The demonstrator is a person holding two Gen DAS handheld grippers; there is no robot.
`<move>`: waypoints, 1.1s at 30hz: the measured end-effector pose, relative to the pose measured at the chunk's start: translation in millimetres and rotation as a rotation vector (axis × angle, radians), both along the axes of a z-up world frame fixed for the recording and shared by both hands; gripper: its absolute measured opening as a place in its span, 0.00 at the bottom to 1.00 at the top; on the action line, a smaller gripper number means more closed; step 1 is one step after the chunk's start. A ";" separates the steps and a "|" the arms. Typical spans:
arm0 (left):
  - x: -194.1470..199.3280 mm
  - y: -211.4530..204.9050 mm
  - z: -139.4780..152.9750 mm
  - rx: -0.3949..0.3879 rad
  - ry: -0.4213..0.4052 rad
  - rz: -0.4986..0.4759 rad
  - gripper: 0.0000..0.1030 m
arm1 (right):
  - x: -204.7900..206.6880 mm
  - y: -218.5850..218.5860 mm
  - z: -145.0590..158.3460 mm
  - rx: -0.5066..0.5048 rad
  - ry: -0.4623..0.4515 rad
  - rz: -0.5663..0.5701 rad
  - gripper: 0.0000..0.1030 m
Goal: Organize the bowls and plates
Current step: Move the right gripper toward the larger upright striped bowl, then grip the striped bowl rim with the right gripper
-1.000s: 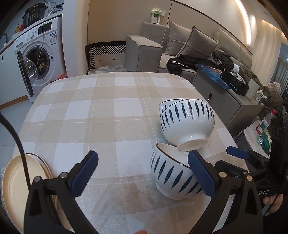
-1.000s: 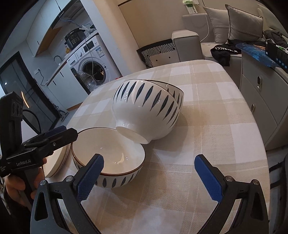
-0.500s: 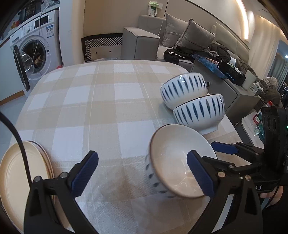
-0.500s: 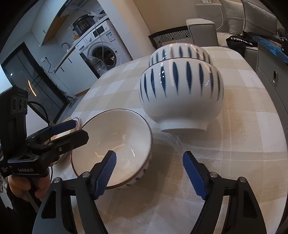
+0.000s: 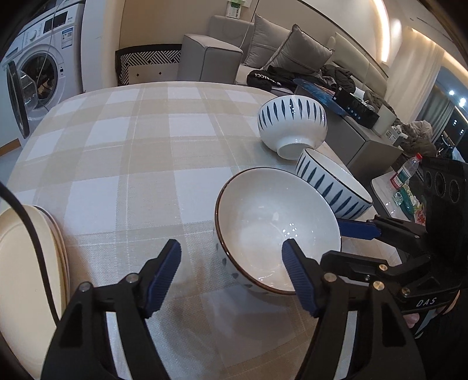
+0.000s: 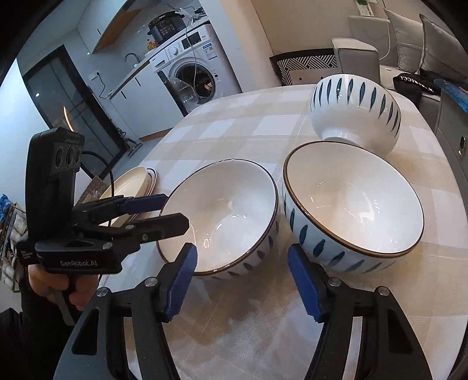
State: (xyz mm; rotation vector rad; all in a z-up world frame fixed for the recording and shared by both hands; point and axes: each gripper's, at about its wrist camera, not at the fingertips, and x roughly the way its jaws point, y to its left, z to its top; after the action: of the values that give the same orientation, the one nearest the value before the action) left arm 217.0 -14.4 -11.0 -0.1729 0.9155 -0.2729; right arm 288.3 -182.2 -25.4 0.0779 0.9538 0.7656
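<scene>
White-and-blue leaf-pattern bowls all over the checked bench [image 5: 146,146]. Readable writing first: "GenRobot.AI" on the body of the left tool [image 5: 234,271] shows only in the right view, and "DAS" on the right tool [image 6: 242,280] only in the left view. The white lettering on the black garment [image 5: 263,79] on the sofa is too warped to read. Both tools have just been closing, but they're spread and pinching nothing. The left one straddles the rim of the near bowl [image 5: 278,222] without its pads pressing, and the right one sits low between that bowl and the second bowl [image 6: 351,198], both upright and almost touching. The third bowl [image 6: 354,108] sits tipped behind them, foot toward the cameras. Cream plates [image 5: 17,263] are stacked at the bench edge. Only the right view catches the cooker [image 6: 166,26] on the washing machine [image 6: 193,73] and the hand [image 6: 55,289] on the left handle, and only the left view has the bottle [image 5: 405,172].
</scene>
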 end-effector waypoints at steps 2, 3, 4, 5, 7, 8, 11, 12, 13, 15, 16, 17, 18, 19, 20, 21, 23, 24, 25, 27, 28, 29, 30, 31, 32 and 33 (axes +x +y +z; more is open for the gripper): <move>-0.9 0.4 2.6 -0.003 -0.007 0.003 0.69 | -4.6 -5.6 2.5 0.016 0.007 0.012 0.65; -1.2 0.9 4.2 -0.003 -0.011 0.005 0.69 | -6.9 -8.5 3.1 0.013 0.006 0.017 0.65; -1.7 0.9 6.0 -0.002 -0.016 0.008 0.70 | -10.1 -10.8 3.7 0.010 0.002 0.022 0.65; -2.2 0.7 8.3 -0.002 -0.021 0.009 0.71 | -13.6 -12.9 3.8 0.005 0.001 0.028 0.65; -2.5 -1.1 12.3 0.011 -0.030 0.013 0.71 | -19.1 -19.2 4.0 -0.018 -0.012 0.018 0.66; -2.8 -2.4 14.9 0.015 -0.037 0.012 0.71 | -20.7 -22.7 4.0 -0.024 -0.016 0.008 0.67; -4.3 -7.7 23.1 0.028 -0.056 0.012 0.73 | -23.5 -37.3 3.9 -0.018 -0.009 -0.019 0.68; -5.0 -10.2 26.1 0.032 -0.064 0.009 0.74 | -24.7 -42.5 4.4 -0.013 -0.008 -0.029 0.69; -5.7 -12.7 29.5 0.036 -0.073 0.006 0.77 | -26.1 -49.0 5.4 -0.014 -0.016 -0.046 0.70; -6.1 -19.1 35.7 0.038 -0.091 -0.007 0.79 | -28.2 -63.0 7.7 -0.012 -0.023 -0.068 0.71; -5.9 -22.5 37.6 0.040 -0.094 -0.013 0.79 | -28.2 -70.9 8.2 -0.005 -0.024 -0.083 0.72; -5.0 -26.2 38.9 0.043 -0.097 -0.019 0.80 | -27.0 -78.0 8.8 -0.001 -0.024 -0.104 0.72; -4.0 -30.5 39.8 0.047 -0.101 -0.024 0.81 | -24.6 -82.8 9.5 0.001 -0.025 -0.122 0.72; -2.8 -35.4 40.2 0.053 -0.102 -0.031 0.83 | -22.2 -89.9 9.9 0.003 -0.026 -0.146 0.72; -2.3 -40.4 40.5 0.059 -0.104 -0.038 0.86 | -19.9 -97.2 10.5 0.006 -0.025 -0.167 0.72; -1.5 -45.3 40.8 0.063 -0.108 -0.045 0.87 | -17.7 -100.6 10.3 0.010 -0.023 -0.185 0.72; 0.6 -55.4 41.5 0.075 -0.115 -0.059 0.87 | -11.8 -106.0 8.3 0.005 -0.018 -0.209 0.72; 1.8 -60.4 42.2 0.080 -0.118 -0.066 0.87 | -9.0 -107.9 7.0 0.005 -0.016 -0.218 0.72; 3.4 -65.0 42.8 0.084 -0.120 -0.071 0.87 | -6.3 -109.5 5.8 0.006 -0.012 -0.227 0.72; 6.5 -73.6 43.9 0.097 -0.124 -0.079 0.87 | -0.7 -113.9 4.4 0.009 -0.007 -0.242 0.72; 9.4 -78.0 43.9 0.104 -0.123 -0.083 0.87 | 2.9 -114.8 3.3 0.016 -0.004 -0.248 0.72; 12.3 -82.3 43.9 0.109 -0.120 -0.085 0.87 | 7.3 -116.6 1.8 0.026 0.002 -0.254 0.72; 15.7 -86.4 43.5 0.114 -0.116 -0.087 0.87 | 10.8 -116.4 0.2 0.033 0.010 -0.262 0.72; 19.1 -90.5 43.0 0.118 -0.113 -0.090 0.87 | 15.2 -118.3 -1.3 0.040 0.019 -0.270 0.72; 23.0 -94.6 42.1 0.122 -0.109 -0.093 0.87 | 20.1 -119.8 -3.5 0.049 0.027 -0.274 0.72; 26.4 -98.2 41.1 0.126 -0.104 -0.097 0.87 | 23.5 -119.9 -4.9 0.051 0.033 -0.278 0.72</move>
State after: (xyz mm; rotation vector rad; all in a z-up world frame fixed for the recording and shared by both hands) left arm 243.5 -112.6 30.1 0.0019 0.8356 -0.3104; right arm 311.8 -302.1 -30.3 0.2627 0.9311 0.5326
